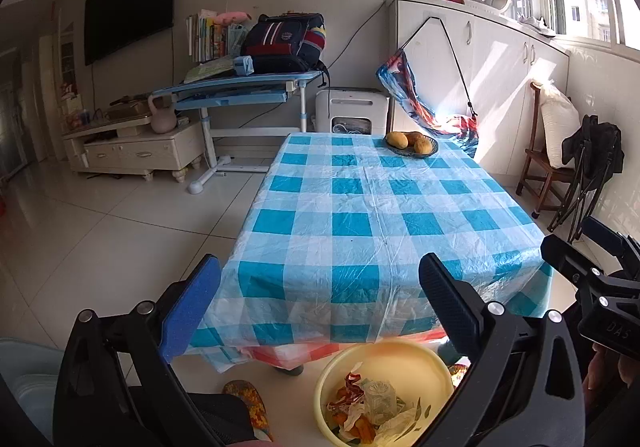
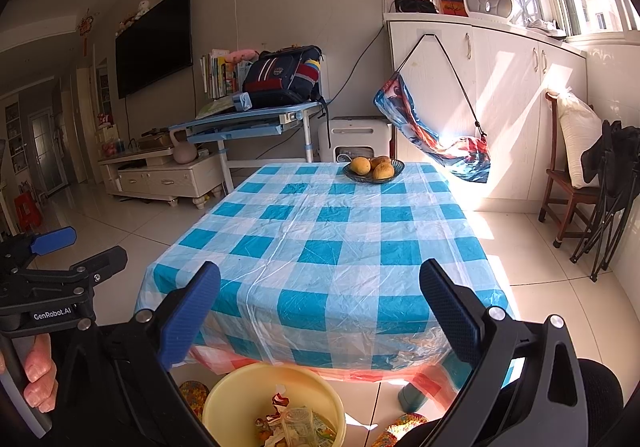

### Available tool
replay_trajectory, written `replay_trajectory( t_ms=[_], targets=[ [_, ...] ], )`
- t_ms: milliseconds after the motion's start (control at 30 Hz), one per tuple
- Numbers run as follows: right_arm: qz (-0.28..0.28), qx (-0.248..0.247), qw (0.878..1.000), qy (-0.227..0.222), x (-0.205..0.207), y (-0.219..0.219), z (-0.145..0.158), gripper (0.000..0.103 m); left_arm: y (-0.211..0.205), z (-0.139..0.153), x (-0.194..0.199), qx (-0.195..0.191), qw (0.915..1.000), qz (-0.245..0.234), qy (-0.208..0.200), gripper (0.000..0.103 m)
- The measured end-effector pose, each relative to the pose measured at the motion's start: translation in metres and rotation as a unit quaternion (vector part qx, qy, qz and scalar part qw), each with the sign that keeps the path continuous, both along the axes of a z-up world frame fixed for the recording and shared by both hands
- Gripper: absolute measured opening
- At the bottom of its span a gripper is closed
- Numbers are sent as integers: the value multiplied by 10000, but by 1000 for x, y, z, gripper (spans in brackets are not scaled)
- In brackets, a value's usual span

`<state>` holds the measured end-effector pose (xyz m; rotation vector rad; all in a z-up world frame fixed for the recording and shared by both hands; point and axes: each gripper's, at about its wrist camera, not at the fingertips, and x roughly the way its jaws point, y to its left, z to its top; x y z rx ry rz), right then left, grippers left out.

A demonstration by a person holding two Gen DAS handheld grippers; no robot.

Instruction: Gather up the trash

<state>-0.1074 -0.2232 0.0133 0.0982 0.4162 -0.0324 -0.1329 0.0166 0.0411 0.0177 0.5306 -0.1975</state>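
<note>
Trash: crumpled clear plastic, white wrappers, a red-and-white torn packet and orange peel pieces, heaped loosely together. Location: inside the bin, on the floor just below the near edge of the surface.

Bin: pale yellow, round, open-topped plastic; inner wall bare above the heap. Also seen in the right wrist view, with the trash low in it.

Surface: covered with a blue-and-white checked plastic cloth; a red-and-white checked layer shows under its near hem.

Bowl: dark, at the far end of the surface, holding three yellow-orange fruits. Well apart from the bin.

Left gripper: jaws spread wide, nothing between them; one blue pad and one black pad, held above the bin and before the surface's near edge.

Right gripper: jaws likewise wide apart, holding nothing, poised over the bin.

Slipper: patterned orange and yellow, on the floor just beside the bin.

Desk: blue, beyond the surface, carrying a backpack and books.
</note>
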Motion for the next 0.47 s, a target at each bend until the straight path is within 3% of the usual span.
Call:
replay_trajectory(
  t_ms=[233,467],
  targets=[
    [-2,-2,10000,-1,0,0,0,95,7,0,3,249,9997,-58,61,96],
    [-2,-6,10000,-7,0,0,0,95,-13,-8,5,618,9977,-199,212,96]
  ],
)
